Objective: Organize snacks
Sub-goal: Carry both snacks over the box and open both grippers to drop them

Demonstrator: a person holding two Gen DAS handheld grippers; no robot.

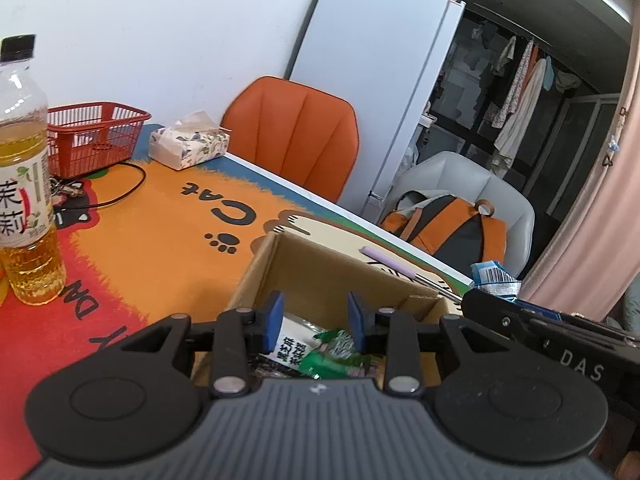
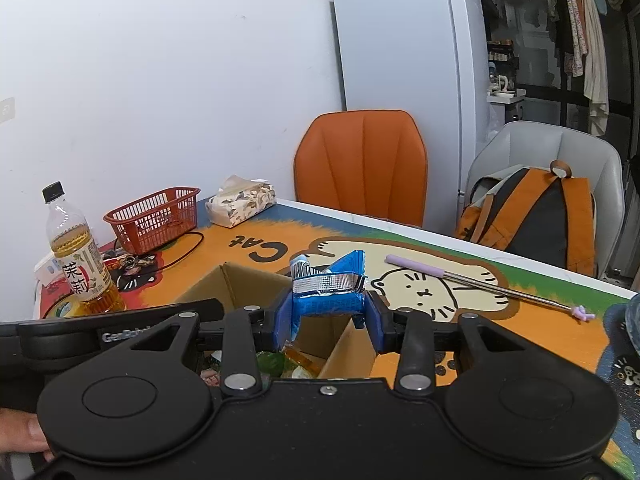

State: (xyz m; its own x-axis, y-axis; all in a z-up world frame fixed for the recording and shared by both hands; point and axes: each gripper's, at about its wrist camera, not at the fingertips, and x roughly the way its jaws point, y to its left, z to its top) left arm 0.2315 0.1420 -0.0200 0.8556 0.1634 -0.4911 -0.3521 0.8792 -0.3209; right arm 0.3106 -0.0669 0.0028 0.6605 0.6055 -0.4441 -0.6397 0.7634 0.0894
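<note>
An open cardboard box (image 1: pixel 316 270) stands on the cat-print table mat. In it lie a green snack packet (image 1: pixel 330 354) and a white packet with black lettering (image 1: pixel 290 346). My left gripper (image 1: pixel 315 320) hovers over the box with its blue pads apart and nothing pressed between them. In the right wrist view my right gripper (image 2: pixel 328 322) is shut on a blue and silver snack packet (image 2: pixel 326 288), held above the box's (image 2: pixel 248 284) right part. The same blue packet (image 1: pixel 494 278) shows at the right in the left wrist view. A cardboard divider (image 2: pixel 344 344) splits the box.
A tea bottle (image 2: pixel 82 268) stands left of the box, with a red basket (image 2: pixel 154 218), a black cable and a tissue pack (image 2: pixel 240 202) behind it. A purple-handled metal rod (image 2: pixel 480 284) lies to the right. Beyond the table stand an orange chair (image 2: pixel 362 164), a backpack (image 2: pixel 536 220) and a fridge.
</note>
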